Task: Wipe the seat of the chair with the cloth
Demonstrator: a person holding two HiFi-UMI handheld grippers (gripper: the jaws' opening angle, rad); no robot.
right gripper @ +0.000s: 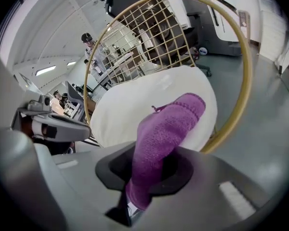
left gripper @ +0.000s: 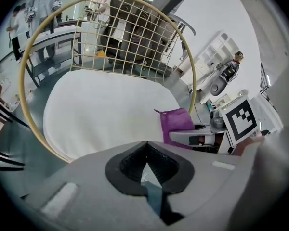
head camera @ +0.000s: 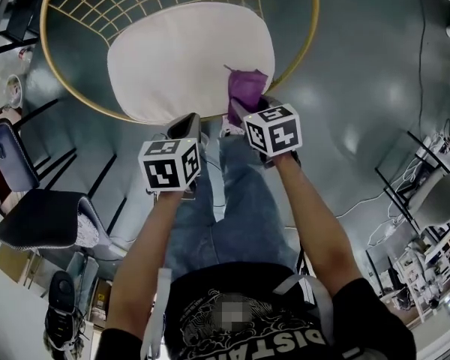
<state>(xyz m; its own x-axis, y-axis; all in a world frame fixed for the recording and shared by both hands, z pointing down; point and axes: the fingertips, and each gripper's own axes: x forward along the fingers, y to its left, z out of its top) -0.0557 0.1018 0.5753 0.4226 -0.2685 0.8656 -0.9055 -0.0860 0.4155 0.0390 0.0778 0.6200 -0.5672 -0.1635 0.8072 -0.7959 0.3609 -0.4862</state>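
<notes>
1 cloth (head camera: 246,90), 1 chair seat (head camera: 184,58)

Cloth (right gripper: 166,129) in your right gripper (right gripper: 147,174) is a purple knit: coarse, nubby, matt. Seat cushion (head camera: 187,58) looks like off-white fabric, smooth and matt. Chair ring (right gripper: 244,57) and wire grid (left gripper: 130,37) read as gold-finished metal with a slight sheen. Your left gripper (left gripper: 144,170) has a grey matt plastic body with black, rubbery-looking pads (left gripper: 124,165) — same build on the right. Floor (head camera: 360,88) is smooth and glossy — you can see light glare on it.
</notes>
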